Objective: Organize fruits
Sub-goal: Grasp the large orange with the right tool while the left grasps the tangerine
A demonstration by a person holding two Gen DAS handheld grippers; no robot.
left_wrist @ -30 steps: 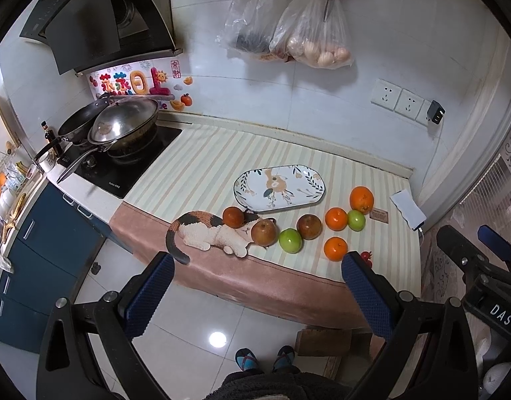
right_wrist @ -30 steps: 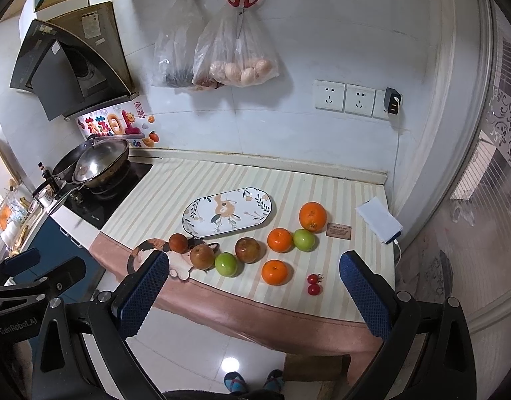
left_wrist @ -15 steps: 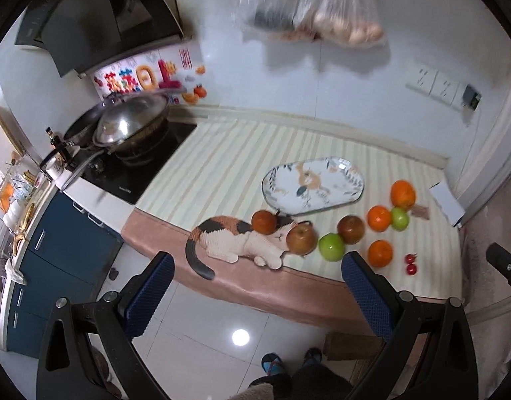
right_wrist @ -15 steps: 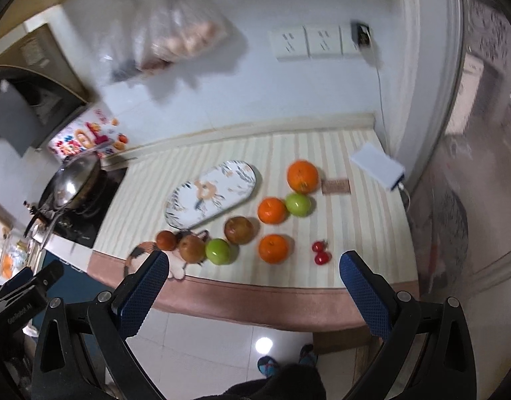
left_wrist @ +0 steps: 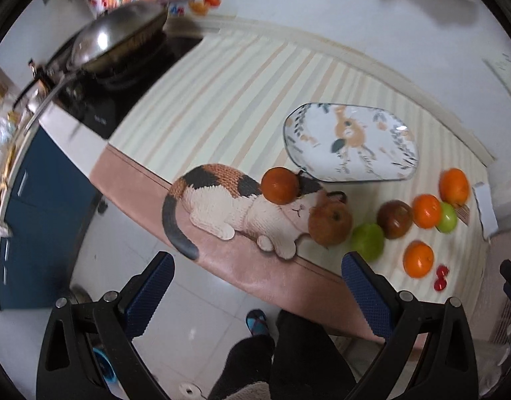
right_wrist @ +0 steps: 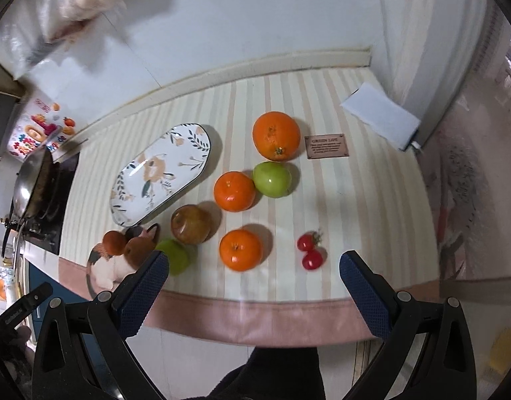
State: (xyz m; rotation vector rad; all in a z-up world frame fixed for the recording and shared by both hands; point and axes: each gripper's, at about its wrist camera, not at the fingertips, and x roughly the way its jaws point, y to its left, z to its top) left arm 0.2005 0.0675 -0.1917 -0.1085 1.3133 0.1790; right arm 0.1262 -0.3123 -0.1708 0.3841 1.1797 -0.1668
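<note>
Several fruits lie loose on the striped counter cloth: a big orange [right_wrist: 276,136], two smaller oranges [right_wrist: 234,191] [right_wrist: 240,249], two green apples [right_wrist: 272,179] [right_wrist: 173,256], brownish apples [right_wrist: 191,224] [left_wrist: 329,222], a dark orange fruit [left_wrist: 280,185] and two cherry tomatoes [right_wrist: 308,250]. An oval leaf-patterned plate [right_wrist: 162,173] [left_wrist: 350,141] sits bare behind them. My left gripper [left_wrist: 257,288] hangs open over the floor in front of the counter edge. My right gripper [right_wrist: 254,280] is open too, at the counter edge, just in front of the nearest orange.
A knitted calico cat mat [left_wrist: 229,205] drapes over the counter's front edge under two fruits. A wok with lid [left_wrist: 115,38] stands on the hob at left. A small brown plaque [right_wrist: 326,146] and a white box [right_wrist: 380,120] lie at the right. A person's legs [left_wrist: 288,360] show below.
Both grippers have come lower and closer to the counter, so the fruits and plate look larger. No fruit has moved and both grippers stay open.
</note>
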